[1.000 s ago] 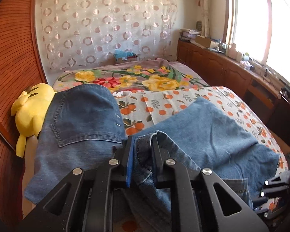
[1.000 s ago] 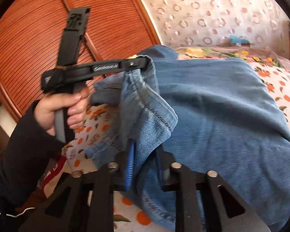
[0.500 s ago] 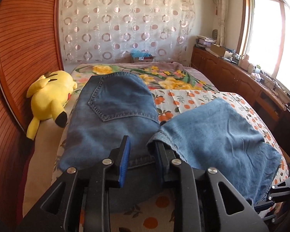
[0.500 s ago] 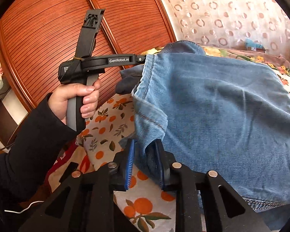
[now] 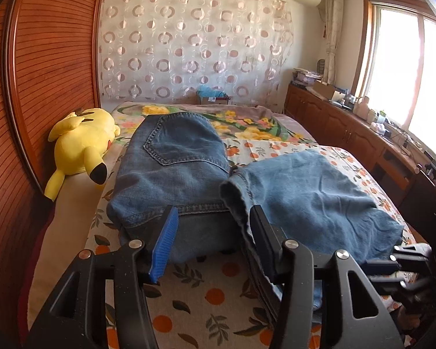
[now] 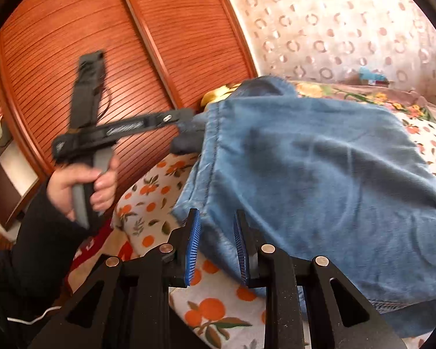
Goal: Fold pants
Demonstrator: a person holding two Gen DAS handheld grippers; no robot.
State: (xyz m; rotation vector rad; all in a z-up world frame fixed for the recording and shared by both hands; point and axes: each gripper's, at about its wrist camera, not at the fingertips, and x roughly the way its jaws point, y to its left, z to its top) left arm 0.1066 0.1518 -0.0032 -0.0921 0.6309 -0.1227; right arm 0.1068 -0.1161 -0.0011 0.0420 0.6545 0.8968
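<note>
Released since a second ago, the jeans hem lies free as the left gripper jaws keep opening, nothing pinched | right gripper stands slightly parted around the folded denim edge, pads not pressing | soft blue denim, stitched pocket up, spread on the orange-print bedsheet | plush yellow toy beside the ribbed wooden headboard

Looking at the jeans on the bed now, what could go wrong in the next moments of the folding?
1. The left gripper is opening; the jeans edge rests against only one finger and may snag as the gripper leaves, pulling the fold open.
2. The folded leg lies askew, beside the pocket half instead of on it, so the fold may end up crooked.
3. The right gripper has denim between its fingers, near the bed edge; a tug could drag the fold off.
</note>
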